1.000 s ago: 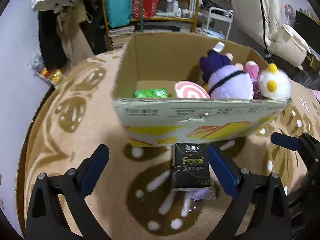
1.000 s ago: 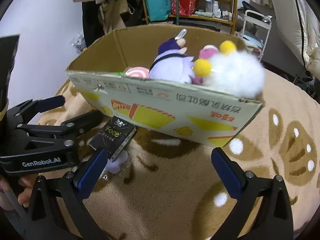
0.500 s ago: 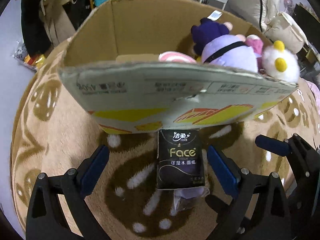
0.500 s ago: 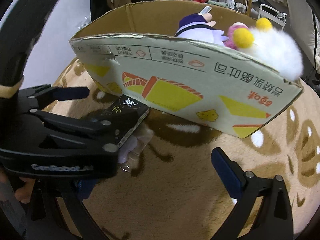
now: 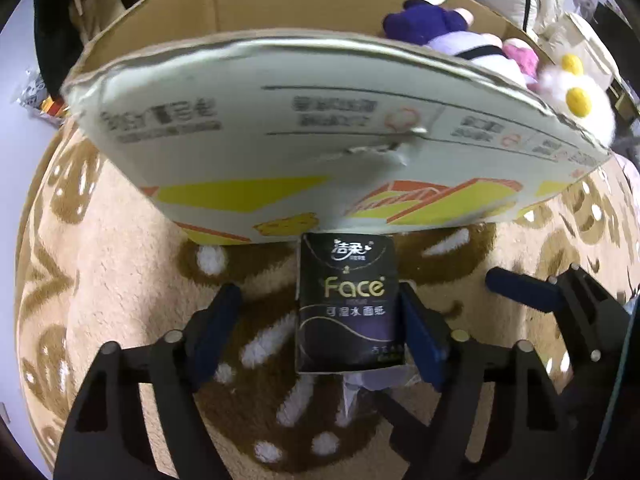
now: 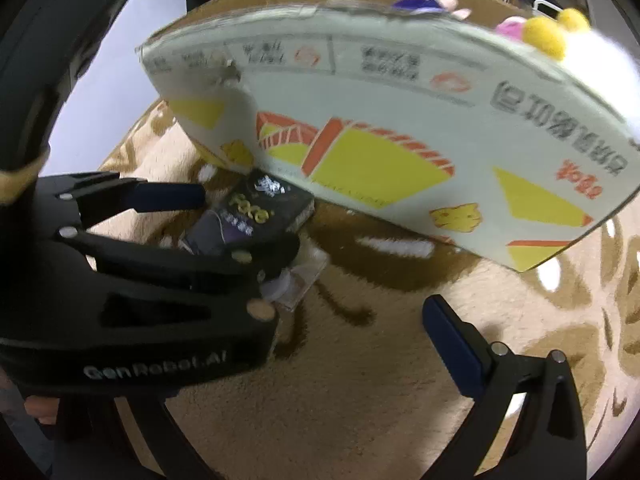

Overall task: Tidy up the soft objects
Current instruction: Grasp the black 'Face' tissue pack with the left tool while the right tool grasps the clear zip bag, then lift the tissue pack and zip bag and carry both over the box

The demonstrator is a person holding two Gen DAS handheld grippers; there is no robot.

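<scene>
**Left gripper closing on tissue pack, right gripper idle**

Tissue pack (image 5: 349, 304), black with "Face" lettering, lies flat on the tan patterned rug (image 5: 112, 280), its far end tucked against the near wall of the cardboard box (image 5: 280, 136). A crumpled clear wrapper (image 6: 296, 284) pokes out from under its near end.

Left gripper (image 5: 320, 320) points steeply down and straddles the pack. Jaws are closing with the pack between them. Right blue pad sits touching or just beside the pack's right edge; left pad is apart from the left edge, rug visible in the gap. Not a full pinch yet.

Right gripper (image 6: 400, 332) hovers just right of the left one, over bare rug. Only its right finger shows clearly; the left one is hidden behind the left gripper's body. Looks spread wide, nothing between the fingers.

Box holds plush toys at its right end: a purple doll (image 5: 432, 28) and a white fluffy toy (image 5: 576, 100) with yellow pom-poms leaning over the rim.
</scene>
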